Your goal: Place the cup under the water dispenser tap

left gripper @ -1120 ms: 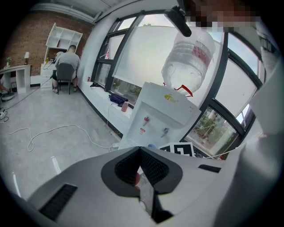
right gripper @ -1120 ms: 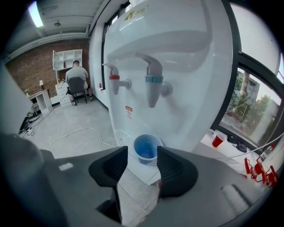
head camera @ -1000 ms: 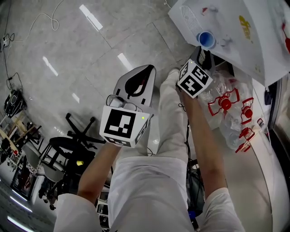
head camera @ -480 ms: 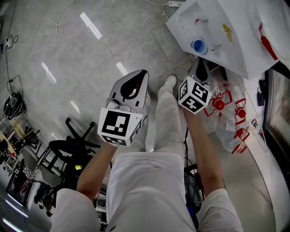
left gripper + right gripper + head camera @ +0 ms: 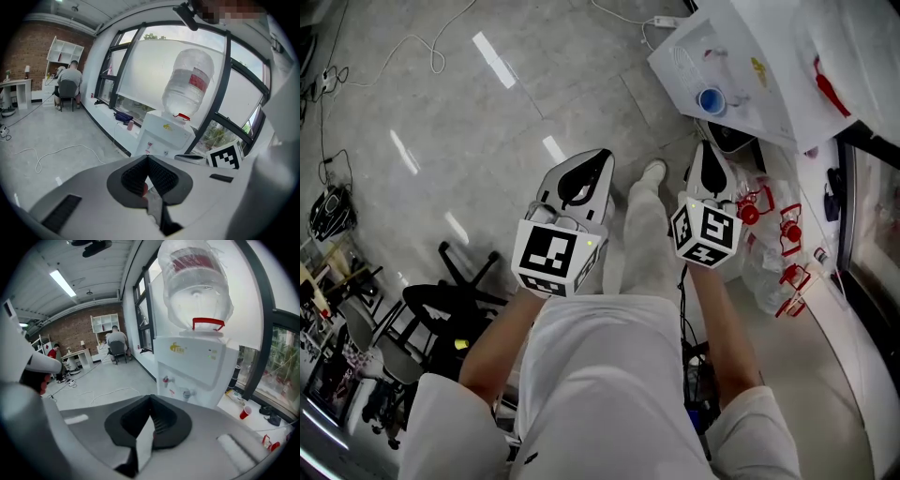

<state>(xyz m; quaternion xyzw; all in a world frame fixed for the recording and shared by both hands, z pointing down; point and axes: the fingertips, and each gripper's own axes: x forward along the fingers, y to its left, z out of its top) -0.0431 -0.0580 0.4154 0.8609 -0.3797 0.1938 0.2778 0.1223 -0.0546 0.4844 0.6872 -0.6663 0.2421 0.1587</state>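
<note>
Two claws hang side by side, the left claw (image 5: 147, 158) and the right claw (image 5: 151, 400), each with its jaws pressed together. Ahead stands one water dispenser (image 5: 197, 364) with one bottle (image 5: 197, 282) on top and a red tap (image 5: 165, 379) and a grey tap (image 5: 187, 393), two in all. One red cup (image 5: 244, 413) stands on the window ledge (image 5: 233, 399) right of the dispenser, well apart from both claws.
</note>
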